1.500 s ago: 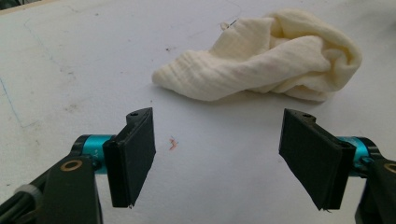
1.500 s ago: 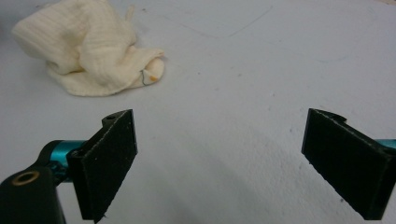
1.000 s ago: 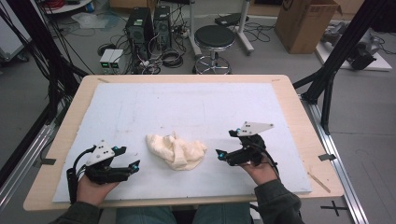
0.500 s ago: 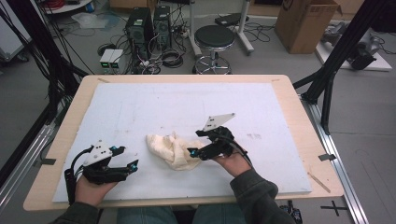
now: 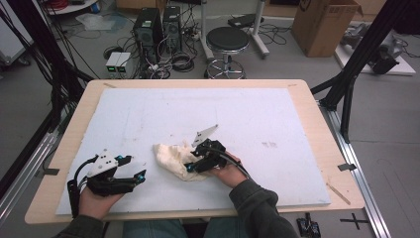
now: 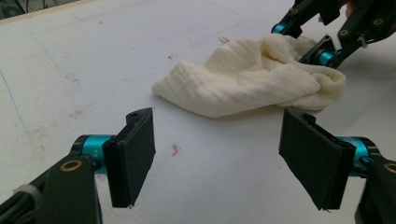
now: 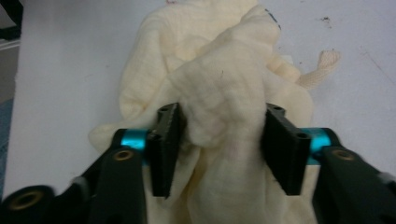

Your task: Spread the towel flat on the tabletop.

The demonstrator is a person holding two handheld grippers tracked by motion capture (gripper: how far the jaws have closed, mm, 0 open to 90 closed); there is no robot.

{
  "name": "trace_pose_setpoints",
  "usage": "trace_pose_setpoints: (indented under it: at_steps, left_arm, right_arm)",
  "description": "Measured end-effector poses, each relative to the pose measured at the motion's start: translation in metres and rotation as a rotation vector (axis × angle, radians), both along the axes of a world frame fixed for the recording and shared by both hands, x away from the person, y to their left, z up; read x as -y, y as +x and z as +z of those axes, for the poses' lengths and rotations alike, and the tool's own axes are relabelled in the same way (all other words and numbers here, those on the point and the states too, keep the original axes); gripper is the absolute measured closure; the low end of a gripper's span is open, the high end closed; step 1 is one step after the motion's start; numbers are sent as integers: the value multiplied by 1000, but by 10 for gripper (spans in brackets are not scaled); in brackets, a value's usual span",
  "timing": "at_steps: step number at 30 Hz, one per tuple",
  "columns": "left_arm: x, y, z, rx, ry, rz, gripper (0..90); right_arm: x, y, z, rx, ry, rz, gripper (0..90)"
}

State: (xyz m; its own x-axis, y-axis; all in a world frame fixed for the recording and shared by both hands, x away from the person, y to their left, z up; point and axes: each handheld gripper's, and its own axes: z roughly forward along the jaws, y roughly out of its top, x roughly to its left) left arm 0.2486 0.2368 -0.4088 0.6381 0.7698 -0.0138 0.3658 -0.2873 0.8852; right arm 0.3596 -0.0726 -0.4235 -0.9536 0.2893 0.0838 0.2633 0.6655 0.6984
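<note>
Cloth (image 5: pixel 174 159) of a cream, crinkled weave lies bunched in a loose heap on the white-covered surface (image 5: pixel 277 114), a little toward the person's edge and about midway between the two hands. In the left claw view the same cloth (image 6: pixel 243 81) sits ahead of the jaws on bare white sheet, with a thick rolled fold at its right end. In the right claw view a short woven loop or tab (image 7: pixel 323 65) pokes out from the cloth's far right side.

The right claw (image 5: pixel 194 158) lies over the right part of the heap. Its jaws have just been closing, and the right claw view shows a raised ridge of the cloth (image 7: pixel 219 93) gathered between them. The fabric bulges against both pads (image 7: pixel 167 140), so the right claw (image 7: pixel 219 144) is pinching that fold, with more cloth spreading out beyond and below the jaws. The right hand (image 5: pixel 229 171) holds the tool from behind, its dark sleeve coming in from the bottom edge. In the left claw view this right claw (image 6: pixel 303 39) reaches into the cloth from the upper right.

The left claw (image 5: pixel 132 171) rests low near the front left of the surface, well apart from the cloth and pointing toward it. In its own view the left claw (image 6: pixel 217 149) stands spread wide, with only bare, lightly stained sheet between the two black pads.
</note>
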Motion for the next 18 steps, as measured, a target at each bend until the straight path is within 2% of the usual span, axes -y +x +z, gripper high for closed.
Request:
trace_pose_setpoints:
  at_steps: [3,5,8,13,16,18]
  left_arm:
    - [-1,0,0,4,1,2,272]
    - [-1,0,0,5,-1,5,272]
    - [-1,0,0,6,0,7,272]
    - [-1,0,0,5,1,6,272]
    - [0,0,0,4,1,5,272]
    - [0,0,0,6,2,7,272]
  right_arm:
    - [0,1,0,8,-11,3,711]
    - [1,2,1,15,-11,-1,759]
    - [8,2,8,12,13,-24,772]
    - [27,3,22,25,66,-97,772]
    - [41,4,31,40,79,-158,766]
    - [51,6,34,37,62,-197,763]
